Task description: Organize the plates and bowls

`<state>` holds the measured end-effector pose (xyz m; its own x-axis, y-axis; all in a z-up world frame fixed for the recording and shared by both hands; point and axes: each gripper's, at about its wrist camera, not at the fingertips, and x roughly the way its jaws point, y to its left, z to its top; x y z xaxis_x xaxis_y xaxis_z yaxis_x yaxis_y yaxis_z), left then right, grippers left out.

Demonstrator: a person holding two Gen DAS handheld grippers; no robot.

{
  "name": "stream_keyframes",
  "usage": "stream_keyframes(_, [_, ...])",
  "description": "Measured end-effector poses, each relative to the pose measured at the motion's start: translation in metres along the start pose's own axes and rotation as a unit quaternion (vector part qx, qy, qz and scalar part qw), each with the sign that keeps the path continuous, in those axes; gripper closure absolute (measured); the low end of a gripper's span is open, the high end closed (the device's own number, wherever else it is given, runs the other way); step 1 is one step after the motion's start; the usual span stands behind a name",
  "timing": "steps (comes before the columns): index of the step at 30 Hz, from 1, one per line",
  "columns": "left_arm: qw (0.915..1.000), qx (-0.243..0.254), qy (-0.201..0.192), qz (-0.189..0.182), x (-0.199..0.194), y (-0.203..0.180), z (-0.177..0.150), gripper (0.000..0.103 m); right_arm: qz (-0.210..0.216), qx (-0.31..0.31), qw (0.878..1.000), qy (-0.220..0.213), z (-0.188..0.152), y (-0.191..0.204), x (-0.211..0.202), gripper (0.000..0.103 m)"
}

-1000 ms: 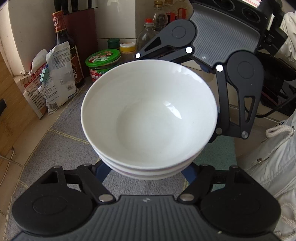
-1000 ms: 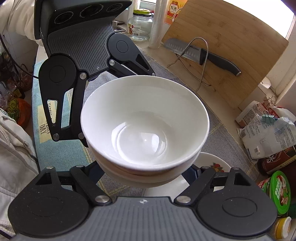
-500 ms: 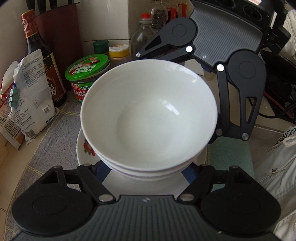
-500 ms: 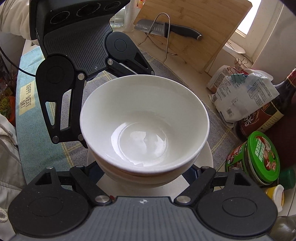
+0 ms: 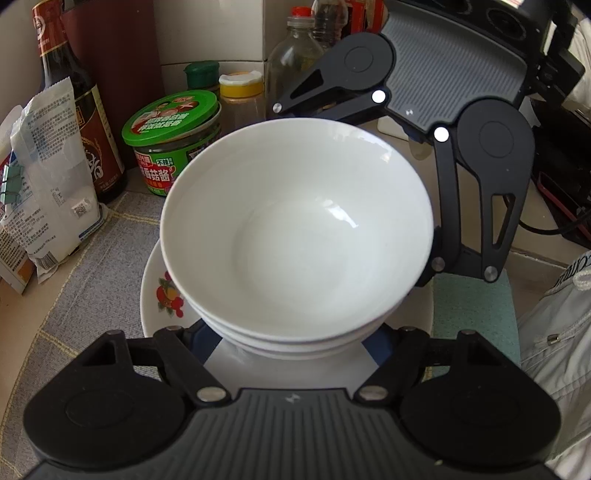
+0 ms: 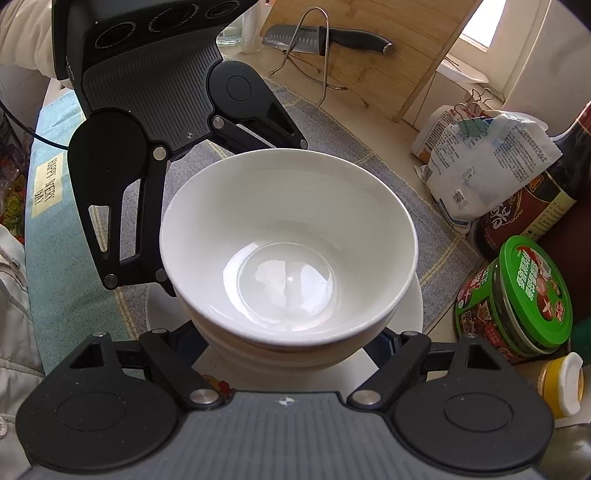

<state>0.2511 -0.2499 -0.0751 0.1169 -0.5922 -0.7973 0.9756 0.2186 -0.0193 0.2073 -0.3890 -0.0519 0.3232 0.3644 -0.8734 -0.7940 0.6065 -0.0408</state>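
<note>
white bowl stack point(image 5: 297, 236) gripped by left gripper point(image 5: 295, 332) and right gripper point(image 6: 291, 336) from opposite sides — hovers centred over fruit-print plate point(image 5: 157, 291); green-lid jar point(image 5: 173, 142) at ten o'clock. set-down left — nearly done.

The stack of bowls point(image 5: 295, 236) sits over the plate point(image 5: 162, 295), filling the middle of the grey mat point(image 5: 74, 280). Behind it a green-lidded jar point(image 5: 173, 140), a yellow-capped jar point(image 5: 242, 98), a dark sauce bottle point(image 5: 79, 110) and a paper bag point(image 5: 44, 184) crowd close together, leaving little room on that side. Toward the cutting board point(image 6: 388, 48) and knife point(image 6: 325, 35), the mat lies open. A wire rack point(image 6: 314, 55) stands there, well apart.
</note>
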Motion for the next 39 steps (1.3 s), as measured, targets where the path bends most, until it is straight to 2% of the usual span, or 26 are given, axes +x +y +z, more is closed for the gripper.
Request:
stream_keyframes(5, [1.0, -0.001, -0.002, -0.001, 0.0, 0.0, -0.001, 0.024, 0.005, 0.008, 1.0, 0.001, 0.0, -0.002, 0.002, 0.013])
stream_keyframes(8, [1.0, 0.001, -0.007, 0.007, -0.001, -0.002, -0.002, 0.023, 0.011, 0.014, 1.0, -0.011, 0.0, -0.003, 0.0, 0.003])
stream_keyframes(9, [0.9998, 0.006, -0.011, 0.013, -0.002, -0.004, -0.003, 0.018, 0.006, 0.011, 1.0, -0.019, 0.0, -0.001, -0.001, 0.0])
stream_keyframes(10, [0.9997, 0.008, -0.014, 0.017, -0.004, -0.005, -0.003, 0.012, 0.005, 0.011, 1.0, -0.021, 0.001, -0.001, -0.001, 0.0])
stream_keyframes(12, [0.9995, 0.002, -0.017, 0.027, -0.007, -0.005, -0.005, 0.009, 0.002, 0.013, 1.0, -0.021, 0.001, 0.0, -0.002, 0.0])
stream_keyframes(20, [0.9961, -0.041, -0.041, 0.066, -0.035, -0.019, -0.02, 0.006, -0.021, 0.019, 0.999, -0.031, -0.004, 0.008, -0.014, 0.0])
stream_keyframes(25, [0.9854, -0.062, -0.082, 0.135, -0.069, -0.043, -0.032, 0.003, -0.067, 0.02, 0.996, -0.048, -0.001, 0.027, -0.036, 0.0])
stream_keyframes(27, [0.9742, -0.072, -0.115, 0.181, -0.088, -0.054, -0.035, 0.001, -0.103, 0.026, 0.992, -0.06, 0.005, 0.038, -0.052, 0.0])
stream_keyframes(29, [0.9606, -0.067, -0.153, 0.222, -0.105, -0.066, -0.039, 0.001, -0.159, 0.03, 0.984, -0.07, 0.013, 0.054, -0.069, 0.0])
stream_keyframes(31, [0.9443, -0.064, -0.19, 0.261, -0.119, -0.076, -0.044, 0.001, -0.239, 0.041, 0.967, -0.083, 0.021, 0.07, -0.082, 0.0])
stream_keyframes(33, [0.9302, -0.075, -0.214, 0.288, -0.13, -0.084, -0.048, 0.001, -0.278, 0.091, 0.953, -0.084, 0.028, 0.082, -0.089, 0.0])
stream_keyframes(35, [0.926, -0.104, -0.219, 0.289, -0.137, -0.088, -0.051, 0.001, -0.287, 0.158, 0.941, -0.088, 0.031, 0.091, -0.091, 0.0])
stream_keyframes(39, [0.9223, -0.16, -0.233, 0.263, -0.148, -0.1, -0.063, 0.001, -0.317, 0.295, 0.896, -0.096, 0.029, 0.123, -0.092, 0.0])
